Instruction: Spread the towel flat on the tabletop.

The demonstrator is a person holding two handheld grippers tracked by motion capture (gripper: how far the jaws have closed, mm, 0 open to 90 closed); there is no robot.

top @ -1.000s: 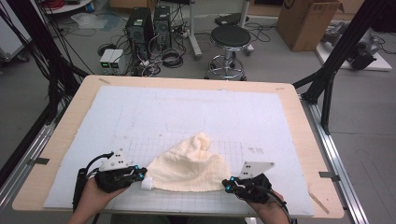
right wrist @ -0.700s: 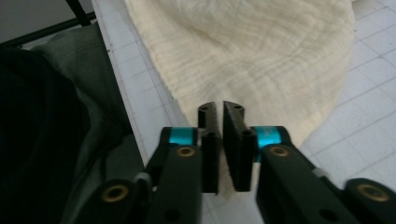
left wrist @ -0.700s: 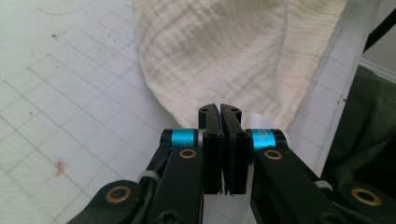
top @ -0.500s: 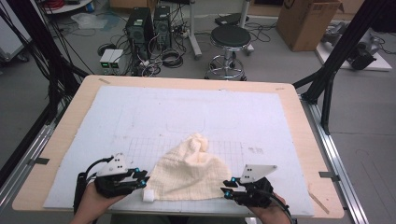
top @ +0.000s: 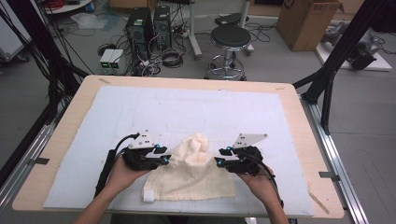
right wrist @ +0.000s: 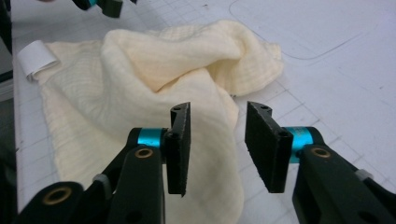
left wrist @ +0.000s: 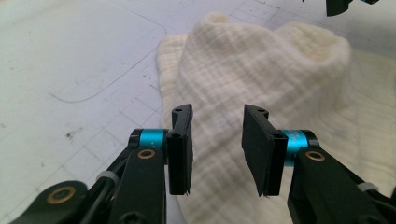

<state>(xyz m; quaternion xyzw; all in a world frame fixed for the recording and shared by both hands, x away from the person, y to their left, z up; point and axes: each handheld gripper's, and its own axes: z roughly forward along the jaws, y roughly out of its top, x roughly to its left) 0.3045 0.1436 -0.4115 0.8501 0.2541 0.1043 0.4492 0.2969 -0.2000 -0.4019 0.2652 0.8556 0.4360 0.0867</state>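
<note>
Left gripper view has the left gripper (left wrist: 217,151) with its jaws apart and nothing between them, poised just above the near flank of a cream cloth (left wrist: 280,84). The right gripper (right wrist: 218,149) is likewise open and empty, over the cloth's other edge. Compared with a second ago, both grippers have moved up from the near edge of the table and closed in on the cloth from either side; half a second ago they sat lower and wider. I judge this an approach to pinch two edges, perhaps to spread or fold it.

From above, the cloth lies bunched at the near middle of the white mat (top: 140,107), a small white tag (top: 148,196) at its near left corner. No containers are on the table (top: 60,140).
</note>
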